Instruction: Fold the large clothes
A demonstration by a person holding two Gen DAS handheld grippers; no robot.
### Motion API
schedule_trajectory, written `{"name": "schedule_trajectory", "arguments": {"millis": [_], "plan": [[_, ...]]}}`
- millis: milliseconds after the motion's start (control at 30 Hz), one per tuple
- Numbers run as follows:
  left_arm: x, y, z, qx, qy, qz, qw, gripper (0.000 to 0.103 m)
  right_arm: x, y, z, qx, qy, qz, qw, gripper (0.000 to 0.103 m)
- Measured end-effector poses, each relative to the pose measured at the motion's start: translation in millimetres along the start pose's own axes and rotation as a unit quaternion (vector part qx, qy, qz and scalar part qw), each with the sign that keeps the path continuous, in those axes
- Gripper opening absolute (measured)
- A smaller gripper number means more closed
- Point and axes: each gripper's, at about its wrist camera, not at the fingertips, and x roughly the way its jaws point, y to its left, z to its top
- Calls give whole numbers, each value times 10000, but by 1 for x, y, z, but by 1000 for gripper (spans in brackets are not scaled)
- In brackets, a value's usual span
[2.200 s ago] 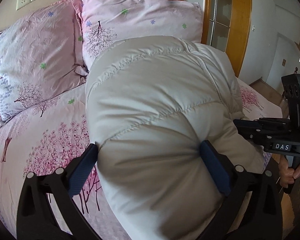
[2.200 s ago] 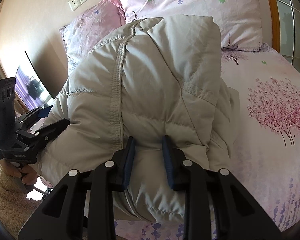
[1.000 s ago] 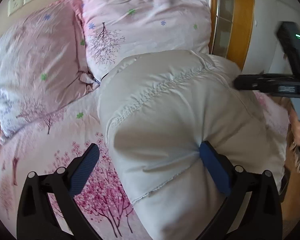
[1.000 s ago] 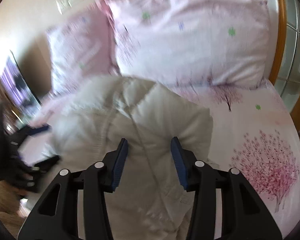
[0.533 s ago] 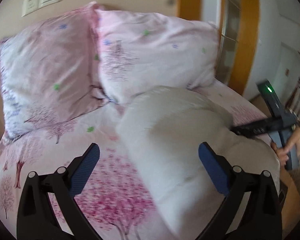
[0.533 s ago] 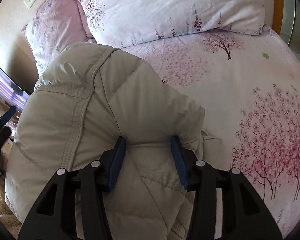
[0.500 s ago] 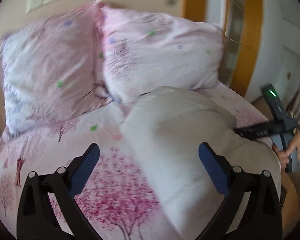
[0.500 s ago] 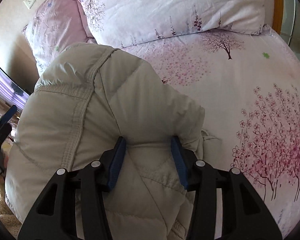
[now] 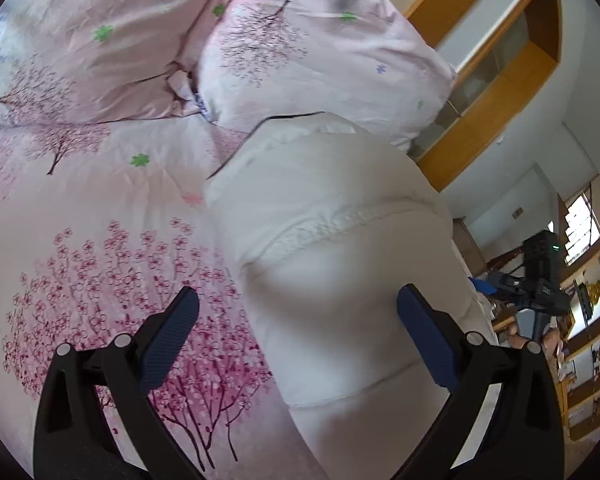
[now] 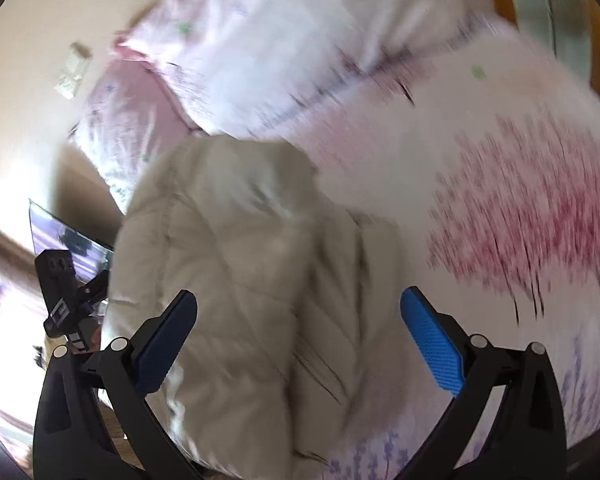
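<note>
While right gripper [image 10: 298, 336] jaws just opened, jacket [image 10: 236, 288] overhangs bed [image 10: 480, 184] edge.

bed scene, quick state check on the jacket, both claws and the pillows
puffer jacket: folded into a bulky bundle, lying on the bed, gripped by neither claw
left claw: open wide, one pad over the bedspread, other by the jacket
right claw: jaws just opened, now wide, jacket released below
pillows: two, side by side beyond the jacket

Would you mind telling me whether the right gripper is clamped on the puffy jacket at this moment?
No, the right gripper stands wide open, having just been opening, its blue fingers apart and not pressing the beige jacket lying between them.
</note>
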Motion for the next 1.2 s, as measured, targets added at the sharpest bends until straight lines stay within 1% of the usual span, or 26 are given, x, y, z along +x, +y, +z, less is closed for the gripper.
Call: {"name": "schedule_trajectory", "arguments": {"millis": [67, 133, 233, 333, 400, 500, 667, 800, 933, 1067, 1200], "plan": [[1, -5, 0, 106, 54, -54, 9999, 101, 9, -12, -3, 229, 246, 48, 9994, 102], [3, -12, -1, 215, 149, -144, 9996, 101, 19, -25, -8, 536, 462, 538, 9960, 102], [9, -17, -2, 279, 323, -262, 9987, 101, 32, -37, -12, 849, 753, 1032, 9882, 102], [16, -15, -4, 221, 505, -467, 9974, 101, 44, -44, -14, 1057, 963, 1338, 9806, 102], [21, -12, -5, 124, 594, -578, 9965, 101, 52, -47, -13, 1110, 1063, 1472, 9771, 102], [29, -6, -5, -65, 730, -749, 9945, 101, 62, -47, -13, 1195, 1233, 1793, 9687, 102], [38, 4, -4, -254, 897, -1002, 9906, 101, 76, -37, -8, 1080, 1427, 1977, 9638, 102], [42, 10, -4, -407, 832, -1124, 9893, 101, 81, -30, -7, 912, 1558, 1911, 9648, 102], [42, 13, -7, -436, 768, -1256, 9881, 101, 80, -30, -9, 860, 1558, 1918, 9652, 102], [45, 20, -9, -527, 808, -1474, 9844, 101, 84, -24, -5, 830, 1569, 1885, 9659, 102], [45, 29, -18, -724, 756, -1619, 9812, 101, 89, -19, 0, 812, 1693, 1868, 9643, 102]]}}
